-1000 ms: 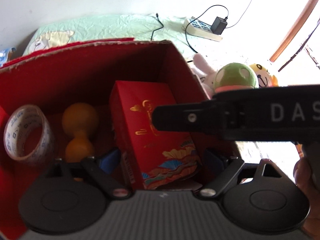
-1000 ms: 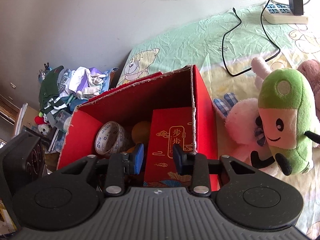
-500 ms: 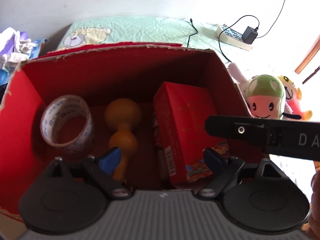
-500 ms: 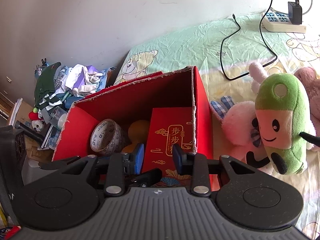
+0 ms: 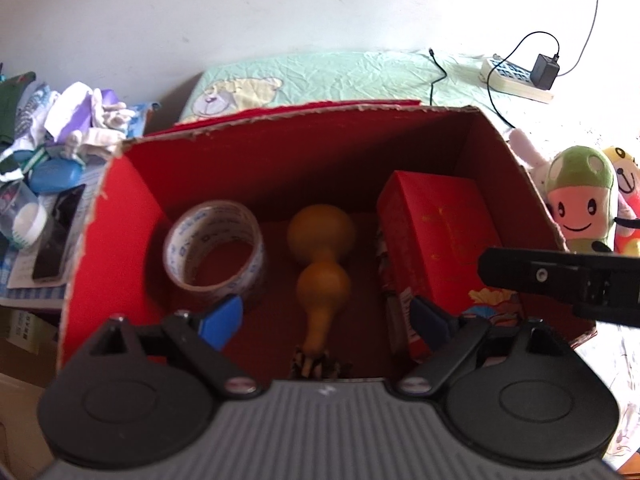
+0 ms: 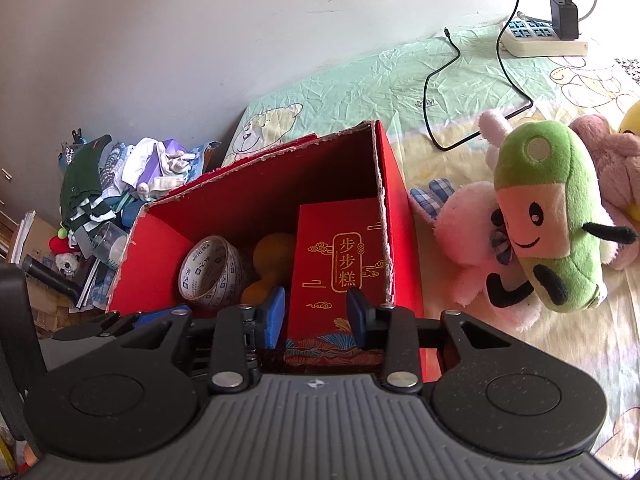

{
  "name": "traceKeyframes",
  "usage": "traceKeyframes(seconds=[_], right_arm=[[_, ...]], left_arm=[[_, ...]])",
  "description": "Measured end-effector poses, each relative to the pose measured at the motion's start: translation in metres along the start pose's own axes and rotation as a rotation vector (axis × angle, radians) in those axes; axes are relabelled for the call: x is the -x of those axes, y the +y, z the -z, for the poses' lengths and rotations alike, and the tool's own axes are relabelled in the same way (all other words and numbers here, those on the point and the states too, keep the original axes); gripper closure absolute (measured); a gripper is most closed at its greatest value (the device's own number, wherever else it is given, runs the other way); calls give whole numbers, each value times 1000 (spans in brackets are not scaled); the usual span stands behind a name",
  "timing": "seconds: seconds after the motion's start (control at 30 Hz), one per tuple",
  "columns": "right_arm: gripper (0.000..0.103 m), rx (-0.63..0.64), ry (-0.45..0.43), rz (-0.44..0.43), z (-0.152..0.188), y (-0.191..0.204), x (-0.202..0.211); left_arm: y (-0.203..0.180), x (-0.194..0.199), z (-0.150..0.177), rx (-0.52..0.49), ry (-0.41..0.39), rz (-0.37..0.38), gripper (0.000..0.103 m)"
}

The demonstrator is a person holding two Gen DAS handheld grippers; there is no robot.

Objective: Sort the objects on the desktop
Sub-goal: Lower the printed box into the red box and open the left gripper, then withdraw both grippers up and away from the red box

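Both grippers are empty, left gripper (image 5: 324,316) wide open, right gripper (image 6: 316,314) half open and just widening, above the red cardboard box (image 5: 120,208) where the stiff, light-looking red gift carton (image 5: 436,232) stands against its right wall, probably best pinched across its narrow sides.

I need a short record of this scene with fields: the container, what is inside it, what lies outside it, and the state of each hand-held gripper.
container: red cardboard box, open at the top, on a green sheet
inside, left to right: tape roll; orange gourd; red gift box
outside, right of box: green plush toy, pink plush toy
behind: power strip with charger plugged in
left hand-held gripper: open, holds nothing
right hand-held gripper: open, holds nothing; jaws just opened slightly
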State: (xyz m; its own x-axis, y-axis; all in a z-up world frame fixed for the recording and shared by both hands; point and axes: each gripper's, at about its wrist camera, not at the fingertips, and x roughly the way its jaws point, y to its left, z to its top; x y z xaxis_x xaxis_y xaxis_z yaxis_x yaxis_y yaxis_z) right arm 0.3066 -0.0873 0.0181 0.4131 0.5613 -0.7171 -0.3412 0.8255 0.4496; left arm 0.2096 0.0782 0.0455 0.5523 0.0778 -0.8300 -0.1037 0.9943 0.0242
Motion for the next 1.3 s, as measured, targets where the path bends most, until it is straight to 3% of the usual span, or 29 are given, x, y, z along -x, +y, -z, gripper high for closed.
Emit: traceKeyframes(seconds=[0.23, 0.5, 0.63, 0.83, 1.07, 1.3], right_arm=[[46, 46, -42, 16, 9, 12, 0], [34, 109, -76, 39, 16, 23, -3], [33, 132, -91, 64, 20, 27, -4], [33, 63, -88, 26, 23, 25, 7], [33, 193, -142, 56, 41, 42, 35], [33, 242, -102, 77, 56, 33, 43]], left_arm=[[8, 6, 2, 28, -8, -63, 8], [26, 10, 4, 63, 9, -112, 8], [32, 13, 4, 74, 8, -129, 8], [41, 29, 9, 98, -3, -154, 5], [47, 56, 28, 168, -18, -150, 2], [32, 62, 56, 187, 26, -152, 0]])
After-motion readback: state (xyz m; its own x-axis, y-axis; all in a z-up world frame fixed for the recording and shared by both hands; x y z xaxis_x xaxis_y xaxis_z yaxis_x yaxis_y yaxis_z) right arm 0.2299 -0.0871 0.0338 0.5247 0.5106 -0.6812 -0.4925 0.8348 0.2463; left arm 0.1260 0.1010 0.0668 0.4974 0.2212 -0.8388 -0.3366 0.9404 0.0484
